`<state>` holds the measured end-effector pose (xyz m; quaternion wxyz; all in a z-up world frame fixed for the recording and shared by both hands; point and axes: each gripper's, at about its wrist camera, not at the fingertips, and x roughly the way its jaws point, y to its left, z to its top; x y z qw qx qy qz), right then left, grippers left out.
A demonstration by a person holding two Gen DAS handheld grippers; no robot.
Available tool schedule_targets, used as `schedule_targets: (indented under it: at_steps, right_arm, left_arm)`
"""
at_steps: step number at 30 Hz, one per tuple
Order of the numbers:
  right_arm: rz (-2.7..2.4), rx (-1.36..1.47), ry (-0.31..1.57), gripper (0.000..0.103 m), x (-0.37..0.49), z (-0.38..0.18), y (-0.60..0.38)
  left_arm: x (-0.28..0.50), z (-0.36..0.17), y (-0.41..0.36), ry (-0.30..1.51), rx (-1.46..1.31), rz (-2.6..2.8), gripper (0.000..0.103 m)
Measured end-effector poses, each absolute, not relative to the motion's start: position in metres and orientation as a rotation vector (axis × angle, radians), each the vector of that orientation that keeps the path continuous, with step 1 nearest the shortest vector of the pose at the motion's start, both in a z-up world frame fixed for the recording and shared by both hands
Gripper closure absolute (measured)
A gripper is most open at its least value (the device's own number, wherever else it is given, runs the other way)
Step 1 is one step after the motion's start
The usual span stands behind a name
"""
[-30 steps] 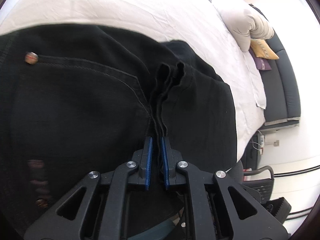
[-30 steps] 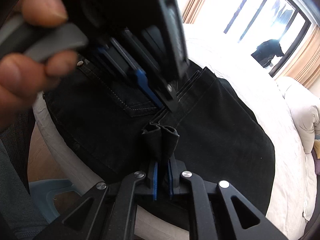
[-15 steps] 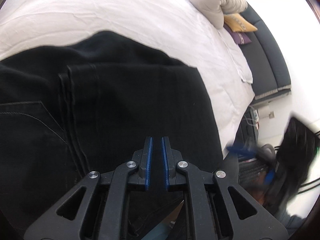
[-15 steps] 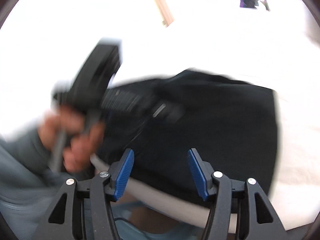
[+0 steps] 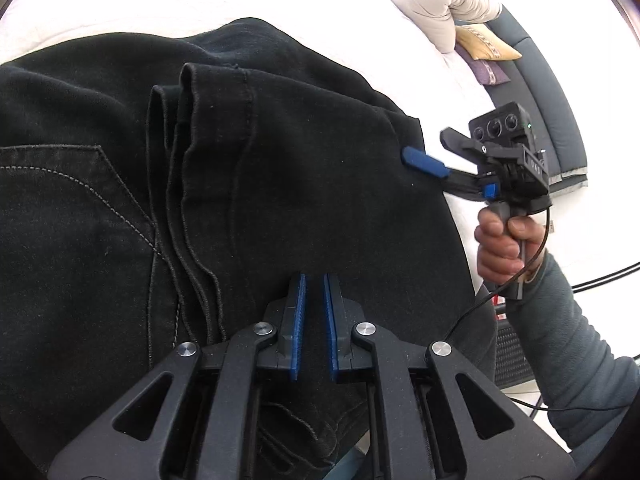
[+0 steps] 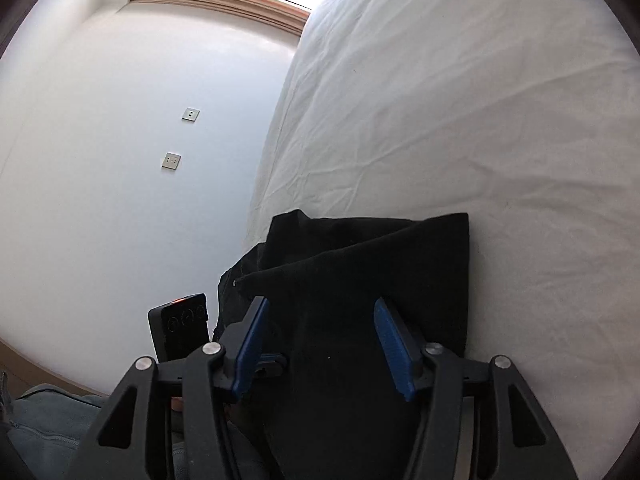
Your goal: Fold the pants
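On the white bed (image 5: pixel 400 28), filling the left and centre of the left wrist frame, the black pants (image 5: pixel 280 184) lie folded over, with the hems (image 5: pixel 188 92) of the legs resting on top near the back pocket (image 5: pixel 60 200) at the left edge. One second ago both of my grippers were pinching these hems and bringing them over; now the hems lie free on the cloth and no fingers hold them. I judge from this that the fold of the legs onto the upper part is laid down, and that what remains is smoothing or maybe one more fold.

My left gripper (image 5: pixel 315 320) has its blue fingers (image 5: pixel 298 320) together with only a thin gap, and nothing is between them; it hovers low in the frame over the pants (whether it touches the cloth I cannot tell).

My right gripper (image 6: pixel 320 348) let go and swung away to the right side of the pants. Its fingers (image 6: pixel 250 344) stand clearly apart and are closing slightly at this moment, with no cloth clamped; the dark folded edge of the pants is under and ahead of them, in the lower centre of the right wrist frame. In the left wrist frame I see this gripper at the right edge of the pants, with the hand (image 5: pixel 506 244) around its handle.
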<state>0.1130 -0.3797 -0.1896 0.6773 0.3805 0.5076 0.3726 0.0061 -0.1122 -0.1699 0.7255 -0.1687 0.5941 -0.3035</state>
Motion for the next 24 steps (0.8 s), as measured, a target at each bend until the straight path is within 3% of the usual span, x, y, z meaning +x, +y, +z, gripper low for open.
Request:
schedule_targets:
  at_steps: [19,24]
  right_arm:
    - [0.916,0.796,1.365,0.047,-0.024,-0.184,-0.365]
    - [0.939,0.693,1.44,0.044,-0.06,-0.174,-0.339]
  left_arm:
    - [0.002,-0.178,-0.06,1.276,-0.447,-0.677,0.094]
    - [-0.022,-0.149,-0.026,1.206,-0.45,-0.611,0.094]
